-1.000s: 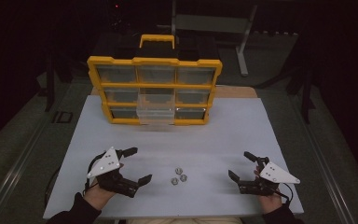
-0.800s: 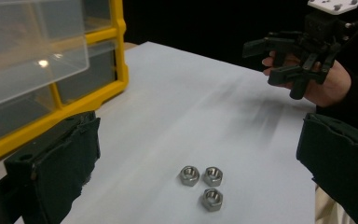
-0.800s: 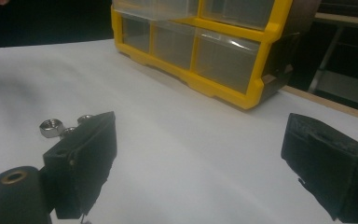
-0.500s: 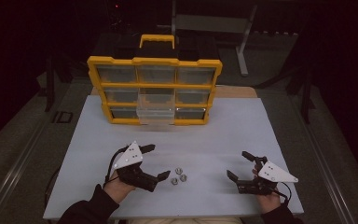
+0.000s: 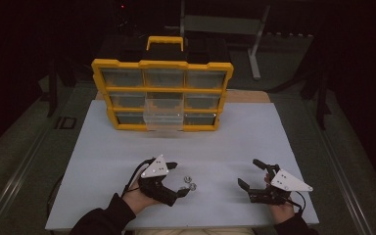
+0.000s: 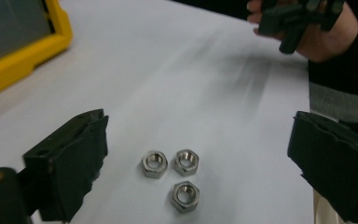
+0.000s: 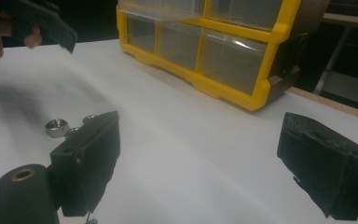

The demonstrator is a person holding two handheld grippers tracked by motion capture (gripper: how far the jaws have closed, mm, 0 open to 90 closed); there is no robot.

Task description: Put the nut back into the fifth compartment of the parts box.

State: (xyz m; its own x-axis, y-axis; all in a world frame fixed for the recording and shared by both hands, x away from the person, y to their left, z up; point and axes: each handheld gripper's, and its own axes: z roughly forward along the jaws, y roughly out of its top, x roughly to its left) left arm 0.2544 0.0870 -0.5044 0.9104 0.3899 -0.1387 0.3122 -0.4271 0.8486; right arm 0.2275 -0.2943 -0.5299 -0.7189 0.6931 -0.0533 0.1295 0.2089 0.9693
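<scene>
Left claw (image 6: 196,154) wide, just starting to close, straddling three nuts (image 6: 175,175) at lower centre, nothing pinched yet. Right claw (image 5: 257,176) wide and empty at lower right, parked clear. Drawer (image 5: 164,116) pulled out of cabinet (image 5: 161,63), likely awaiting nuts.

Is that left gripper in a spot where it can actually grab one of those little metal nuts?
Probably yes. The left gripper has its jaws wide apart, just starting to close, with the three nuts lying loose on the bare white tabletop between them. Nothing blocks the way, though the nuts sit close together.
</scene>
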